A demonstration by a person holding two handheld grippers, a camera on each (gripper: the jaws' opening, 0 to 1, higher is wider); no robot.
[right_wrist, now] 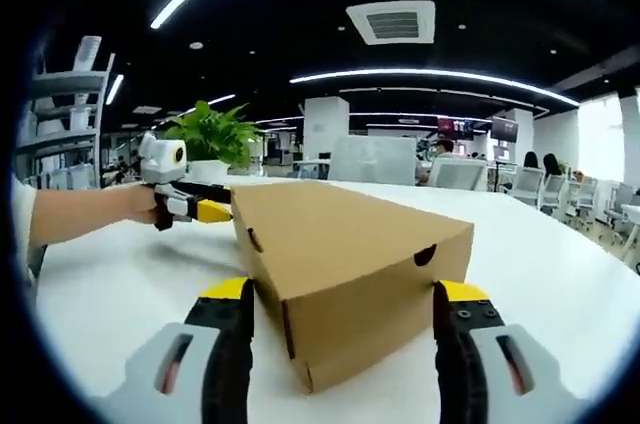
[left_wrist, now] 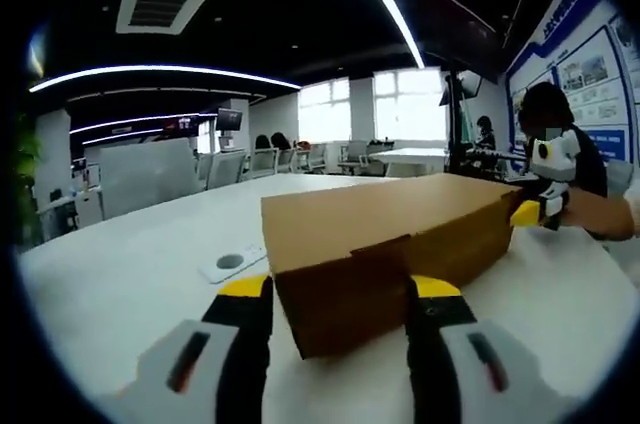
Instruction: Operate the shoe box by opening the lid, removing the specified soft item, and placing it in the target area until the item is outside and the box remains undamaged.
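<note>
Shoe box [left_wrist: 400, 244], lid closed, lies lengthwise between left gripper [left_wrist: 340, 319] and right gripper [right_wrist: 340, 324]; each one's fingers spread, straddling opposite ends.

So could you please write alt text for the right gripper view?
A closed cardboard shoe box sits on a white table, one end between the open right gripper. The left gripper meets its far end, before a potted plant.

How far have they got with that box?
Nothing is done yet: the box sits on the table with its lid shut. In hand: the left gripper and the right gripper, jaws open, sit at opposite ends of it. Left: open the lid, take the soft item out, set it down.
</note>
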